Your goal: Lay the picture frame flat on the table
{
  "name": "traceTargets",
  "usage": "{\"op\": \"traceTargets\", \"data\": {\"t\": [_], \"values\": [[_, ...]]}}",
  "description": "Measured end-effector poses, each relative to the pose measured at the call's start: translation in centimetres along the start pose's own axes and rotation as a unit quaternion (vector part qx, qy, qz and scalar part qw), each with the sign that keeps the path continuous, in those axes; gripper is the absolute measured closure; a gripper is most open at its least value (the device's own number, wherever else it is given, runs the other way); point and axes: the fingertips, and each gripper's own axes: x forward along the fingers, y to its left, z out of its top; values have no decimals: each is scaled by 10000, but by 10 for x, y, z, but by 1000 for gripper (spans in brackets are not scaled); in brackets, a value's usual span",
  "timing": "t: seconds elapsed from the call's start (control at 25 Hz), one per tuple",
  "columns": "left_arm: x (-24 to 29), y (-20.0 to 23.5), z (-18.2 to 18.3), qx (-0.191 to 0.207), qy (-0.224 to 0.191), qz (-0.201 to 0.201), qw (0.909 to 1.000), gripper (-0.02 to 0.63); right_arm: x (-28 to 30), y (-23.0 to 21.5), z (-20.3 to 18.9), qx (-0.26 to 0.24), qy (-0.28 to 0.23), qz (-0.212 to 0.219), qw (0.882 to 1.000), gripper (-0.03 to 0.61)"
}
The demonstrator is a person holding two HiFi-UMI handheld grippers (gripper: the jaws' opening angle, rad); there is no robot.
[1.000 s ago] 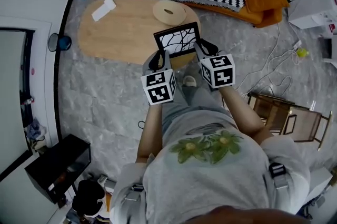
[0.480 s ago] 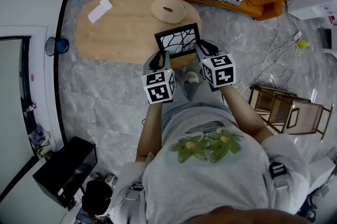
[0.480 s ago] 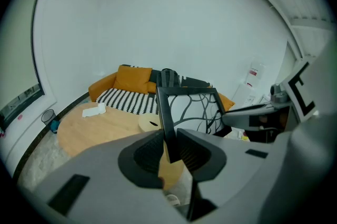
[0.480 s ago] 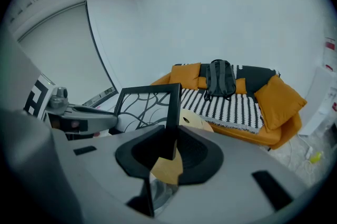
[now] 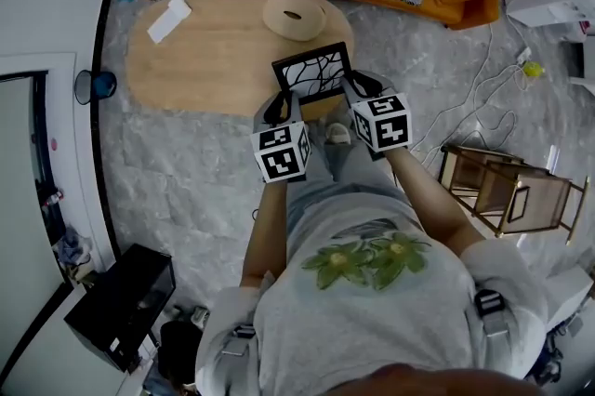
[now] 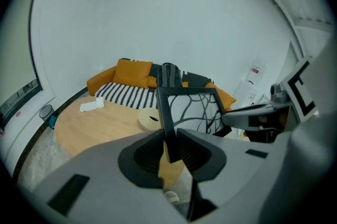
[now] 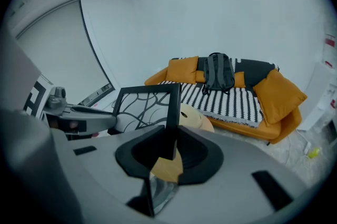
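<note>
black moulding borders the rectangular picture frame with a white-and-black branch print point(image 5: 313, 72), which is held up over the near edge of the oval light-wood table point(image 5: 200, 59), its face tilted toward the person rather than lying flat; whether its lower edge touches the tabletop cannot be told. the left gripper point(image 5: 280, 109) has its jaws partly closed and clamped on the frame's left side rail. the right gripper point(image 5: 359, 89) grips the right rail the same way, and both gripper views show the dark pads pressed on either face of the moulding. the step in hand looks like the lowering. to do it well, hold both grips level so the frame does not twist, and bring it a little farther over the table so its whole back lands on wood with nothing overhanging the edge. tip it down evenly, short of the round pale wooden dish point(image 5: 296, 16) just beyond, and let go only once it lies flat.
</note>
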Motion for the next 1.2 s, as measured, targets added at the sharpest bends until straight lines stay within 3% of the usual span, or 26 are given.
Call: {"op": "traceTargets", "data": {"t": [0.72,1.2], "values": [[42,12,-27,-173,429,-60,9989,523,41,-16,-28,233,423,37,9988,500],[60,23,-47,-241,603,17,9979,522,63,-17,-44,87,705,83,9974,499]]}}
